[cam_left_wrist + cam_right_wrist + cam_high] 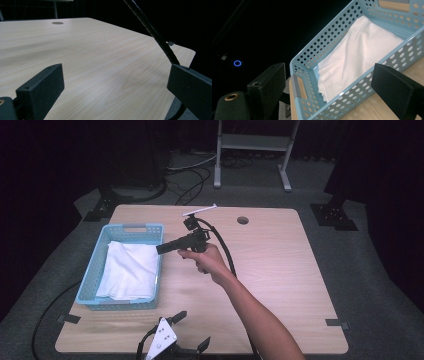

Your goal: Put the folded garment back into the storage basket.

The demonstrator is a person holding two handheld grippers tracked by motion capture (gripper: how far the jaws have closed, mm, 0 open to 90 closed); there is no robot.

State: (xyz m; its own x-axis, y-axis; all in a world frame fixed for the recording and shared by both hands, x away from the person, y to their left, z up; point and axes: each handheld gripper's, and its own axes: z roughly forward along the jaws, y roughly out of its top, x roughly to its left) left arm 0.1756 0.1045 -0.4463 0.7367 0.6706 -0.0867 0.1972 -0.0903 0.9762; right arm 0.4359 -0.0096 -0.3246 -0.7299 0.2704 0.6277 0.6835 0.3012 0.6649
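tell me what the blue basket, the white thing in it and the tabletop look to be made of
Basket: likely moulded plastic, pale blue and smooth, its walls punched with even round holes. White cloth: looks like woven fabric, matte, lying in soft folds and layered edges. Table: pale wood grain, smooth with slight sheen; possibly laminate rather than solid wood.

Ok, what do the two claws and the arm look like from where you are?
The right claw is black, pistol-shaped, with blocky matte jaws and a ribbed black cable trailing from it. The left claw is black too, topped by a pale three-cornered plate dotted with small holes. The right forearm is bare, no sleeve.
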